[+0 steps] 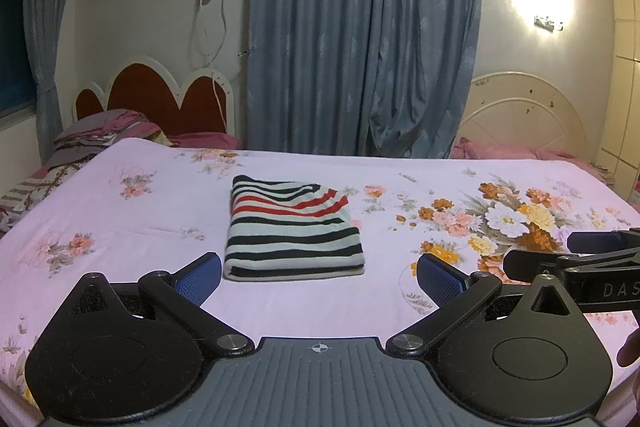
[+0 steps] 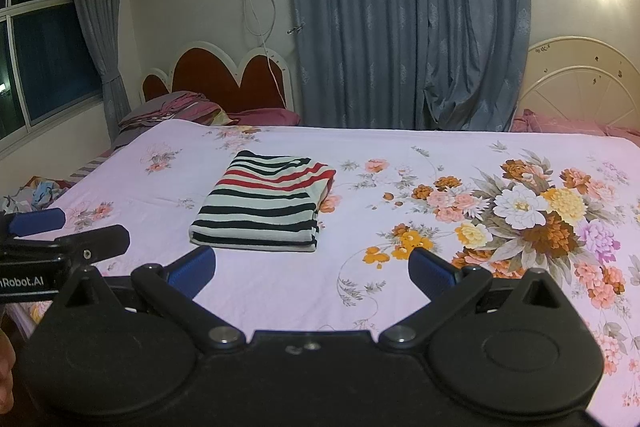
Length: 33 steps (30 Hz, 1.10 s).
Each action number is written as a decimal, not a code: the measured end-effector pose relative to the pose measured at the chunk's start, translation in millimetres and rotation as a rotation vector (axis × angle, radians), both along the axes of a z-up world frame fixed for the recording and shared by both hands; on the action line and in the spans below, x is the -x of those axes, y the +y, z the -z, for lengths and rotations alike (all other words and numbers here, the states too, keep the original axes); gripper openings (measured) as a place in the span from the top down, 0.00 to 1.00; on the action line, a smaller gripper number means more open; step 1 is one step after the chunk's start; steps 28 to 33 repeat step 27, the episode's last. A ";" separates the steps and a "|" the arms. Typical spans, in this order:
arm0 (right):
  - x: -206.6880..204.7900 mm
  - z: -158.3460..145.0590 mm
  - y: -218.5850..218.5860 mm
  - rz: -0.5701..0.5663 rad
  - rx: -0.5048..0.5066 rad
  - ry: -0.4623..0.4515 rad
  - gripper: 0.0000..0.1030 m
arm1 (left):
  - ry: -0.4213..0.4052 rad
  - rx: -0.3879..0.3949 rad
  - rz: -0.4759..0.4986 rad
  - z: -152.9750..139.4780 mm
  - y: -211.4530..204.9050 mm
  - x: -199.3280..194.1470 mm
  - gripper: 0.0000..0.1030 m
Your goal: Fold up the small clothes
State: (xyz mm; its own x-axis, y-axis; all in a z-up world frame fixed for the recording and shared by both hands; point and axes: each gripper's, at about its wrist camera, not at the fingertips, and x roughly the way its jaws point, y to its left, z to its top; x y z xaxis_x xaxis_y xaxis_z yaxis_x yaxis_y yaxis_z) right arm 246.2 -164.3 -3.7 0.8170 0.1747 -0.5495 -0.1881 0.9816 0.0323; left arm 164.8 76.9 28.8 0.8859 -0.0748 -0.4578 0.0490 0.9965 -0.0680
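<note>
Both wide-spread claws hang near the folded striped garment (image 1: 294, 229), touching nothing.

I saw bed (image 1: 120, 227) under pale pink floral sheet (image 1: 500, 219), large bouquet print at right. Folded striped garment (image 1: 294, 227) lay flat near centre, slightly left. Crumpled bedding and pillows (image 1: 100, 135) piled at far left, by headboard.
</note>
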 end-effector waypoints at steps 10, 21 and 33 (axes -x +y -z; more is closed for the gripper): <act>-0.8 0.0 0.5 0.002 0.001 0.000 0.01 | -0.002 0.000 -0.001 -2.1 1.4 -1.7 0.00; -2.8 -3.8 0.7 -0.013 0.005 -0.005 0.01 | -0.012 0.022 -0.009 -1.7 7.9 -1.7 0.01; -4.0 -4.6 0.1 -0.032 0.005 -0.011 0.01 | -0.020 0.031 -0.015 -1.1 8.3 -1.5 0.00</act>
